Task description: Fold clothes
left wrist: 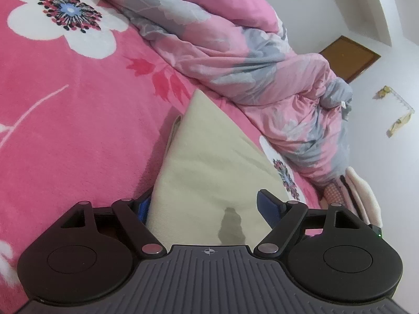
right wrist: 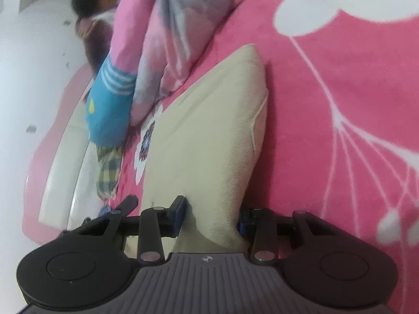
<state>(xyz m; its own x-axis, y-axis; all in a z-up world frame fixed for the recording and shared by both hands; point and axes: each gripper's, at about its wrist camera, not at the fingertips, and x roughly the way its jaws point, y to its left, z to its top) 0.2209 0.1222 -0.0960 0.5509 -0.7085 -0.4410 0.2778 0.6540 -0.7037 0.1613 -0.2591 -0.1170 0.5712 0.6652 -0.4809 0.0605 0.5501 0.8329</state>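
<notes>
One cream garment (left wrist: 209, 157), folded to a tapering shape, is being observed lying on the pink flowered blanket (left wrist: 78, 99) that covers the bed; one darker patch is being noted on its near end. In the left wrist view, the left gripper (left wrist: 207, 209) is being held over the near end of the garment with its two blue-padded fingers (left wrist: 269, 206) standing wide apart, one at each side of the cloth, and no pressing on the fabric is being seen. In the right wrist view, the right gripper (right wrist: 213, 216) is being held at the garment's (right wrist: 209, 130) narrowed near end, the cloth being gathered between its two fingers (right wrist: 180, 210); a firm clamp cannot be confirmed. One rumpled pink-and-grey quilt (left wrist: 248, 60) is being recorded beyond the garment. One person (right wrist: 104, 60) in a blue striped top is being seen lying at the bed's far edge, blurred.
</notes>
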